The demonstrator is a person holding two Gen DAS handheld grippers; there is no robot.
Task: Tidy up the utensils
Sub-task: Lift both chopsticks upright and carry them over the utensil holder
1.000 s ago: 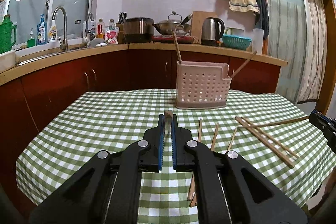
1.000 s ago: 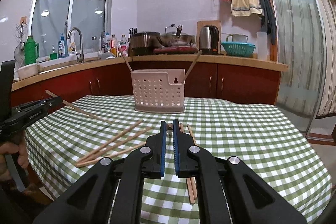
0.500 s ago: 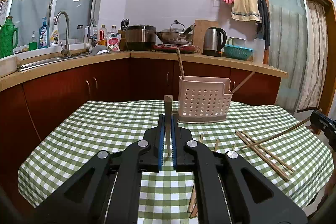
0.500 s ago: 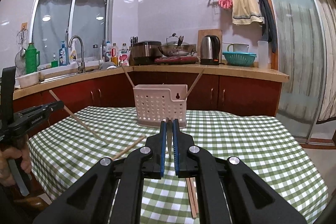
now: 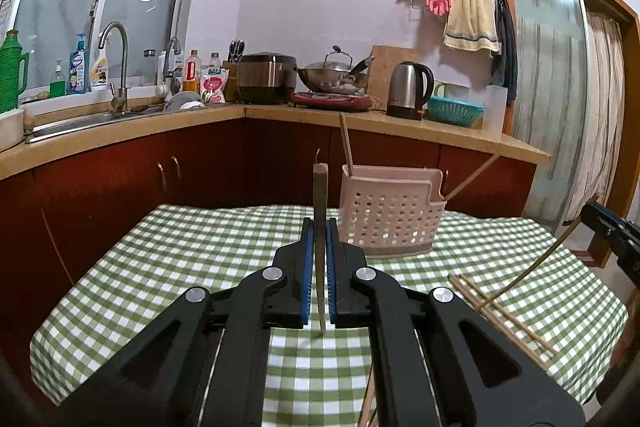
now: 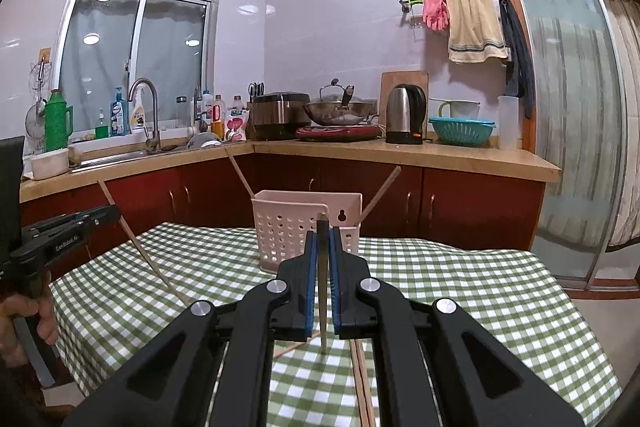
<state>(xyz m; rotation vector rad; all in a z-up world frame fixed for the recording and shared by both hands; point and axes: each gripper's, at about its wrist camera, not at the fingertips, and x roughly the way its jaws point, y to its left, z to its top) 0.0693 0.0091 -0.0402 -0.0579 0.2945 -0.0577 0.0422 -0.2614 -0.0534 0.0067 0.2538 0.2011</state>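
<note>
Both raised: left gripper point(image 5: 319, 247) and right gripper point(image 6: 322, 259) each clamp one chopstick point(image 5: 320, 195) lifted off the tablecloth point(image 5: 200, 259). I judge delivery next; perforated holder point(image 5: 390, 215) stands at one o'clock.

Domestic kitchen. Beyond the fingertips: L-shaped countertop point(image 6: 460, 155) on red cabinets, sink faucet point(image 6: 146, 107), rice cooker point(image 6: 280, 115), wok point(image 6: 338, 111), electric kettle point(image 6: 404, 113), towel rail point(image 6: 472, 27).

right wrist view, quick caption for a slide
Right gripper shut on a chopstick, pink utensil basket ahead on the checked table.
</note>
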